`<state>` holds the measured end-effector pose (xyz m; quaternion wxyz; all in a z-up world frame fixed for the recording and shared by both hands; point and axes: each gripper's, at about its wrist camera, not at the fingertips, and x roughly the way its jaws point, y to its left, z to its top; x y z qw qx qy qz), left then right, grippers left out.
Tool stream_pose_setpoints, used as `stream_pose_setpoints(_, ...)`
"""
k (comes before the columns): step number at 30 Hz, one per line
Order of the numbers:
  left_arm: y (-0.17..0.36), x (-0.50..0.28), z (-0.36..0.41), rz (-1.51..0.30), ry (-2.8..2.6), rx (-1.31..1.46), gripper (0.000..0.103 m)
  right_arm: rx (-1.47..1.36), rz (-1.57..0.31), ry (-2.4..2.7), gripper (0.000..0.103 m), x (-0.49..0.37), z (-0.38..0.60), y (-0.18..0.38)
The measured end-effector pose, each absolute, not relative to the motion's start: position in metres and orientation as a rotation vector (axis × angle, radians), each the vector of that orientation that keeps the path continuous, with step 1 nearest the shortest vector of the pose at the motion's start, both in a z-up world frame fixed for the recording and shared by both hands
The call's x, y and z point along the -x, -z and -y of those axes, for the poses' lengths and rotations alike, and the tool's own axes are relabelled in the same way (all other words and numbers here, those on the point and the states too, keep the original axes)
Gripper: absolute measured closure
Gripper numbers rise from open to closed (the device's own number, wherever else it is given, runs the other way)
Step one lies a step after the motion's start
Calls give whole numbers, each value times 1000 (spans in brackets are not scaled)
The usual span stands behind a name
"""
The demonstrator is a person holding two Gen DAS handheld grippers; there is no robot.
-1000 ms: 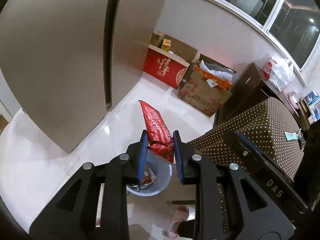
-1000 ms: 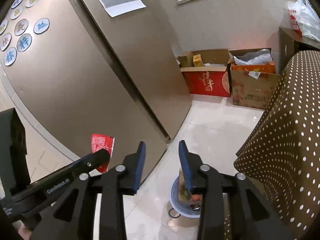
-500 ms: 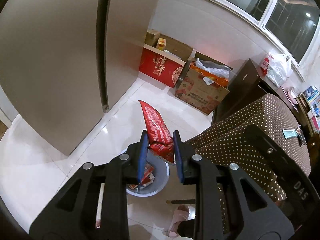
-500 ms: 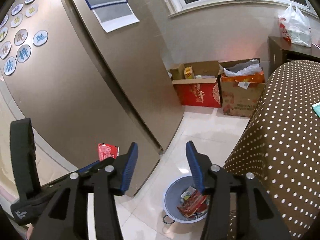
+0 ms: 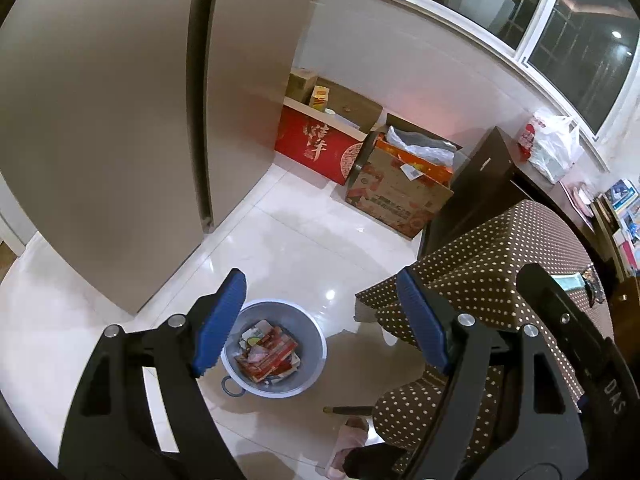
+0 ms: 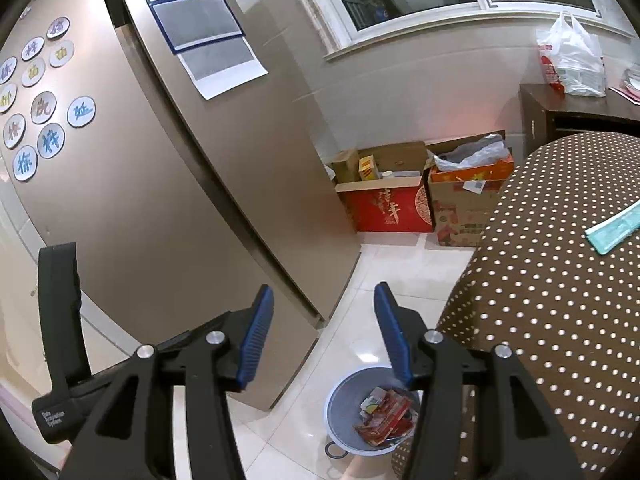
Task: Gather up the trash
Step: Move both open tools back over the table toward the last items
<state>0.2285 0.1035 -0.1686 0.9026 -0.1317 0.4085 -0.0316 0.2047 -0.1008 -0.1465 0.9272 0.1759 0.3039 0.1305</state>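
Two grippers over one bin. The left gripper [image 5: 320, 320] has its fingers [image 5: 218, 322] spread wide, nothing between them; the right gripper [image 6: 324, 334] likewise gapes open and empty. One grey trash bin [image 5: 312, 344] sits on the white floor [image 5: 288, 240] at 6 o'clock below both, red wrappers [image 5: 268, 356] piled inside. Two cardboard boxes [image 5: 396, 196] at 12 o'clock; one polka-dot counter [image 5: 500, 264] at 3 o'clock.

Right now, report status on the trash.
Left gripper open, empty. Right gripper open, empty. Red wrapper in grey bin. Nothing in the way.
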Motion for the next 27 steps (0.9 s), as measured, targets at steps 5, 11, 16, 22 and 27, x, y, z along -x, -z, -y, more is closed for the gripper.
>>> stream_pose_setpoints(5,154,-220,-91,-826,85,264,26,-366,-611,-258,50,-193,116,138)
stream_pose_setpoints(11,130,-207,-51,-794,150,200,26,-360,-577,-224,48,-173,147,121)
stream_pose_setpoints(16,115,-202,7,-788,245,104,26,-358,-555,-160,45,-155,194,111)
stream_pose_setpoints(22,110,-200,92,-796,369,-53,26,-361,-560,-62,43,-140,263,110)
stream_pose_setpoints(27,111,-203,157,-803,449,-149,25,-361,-579,28,43,-133,322,116)
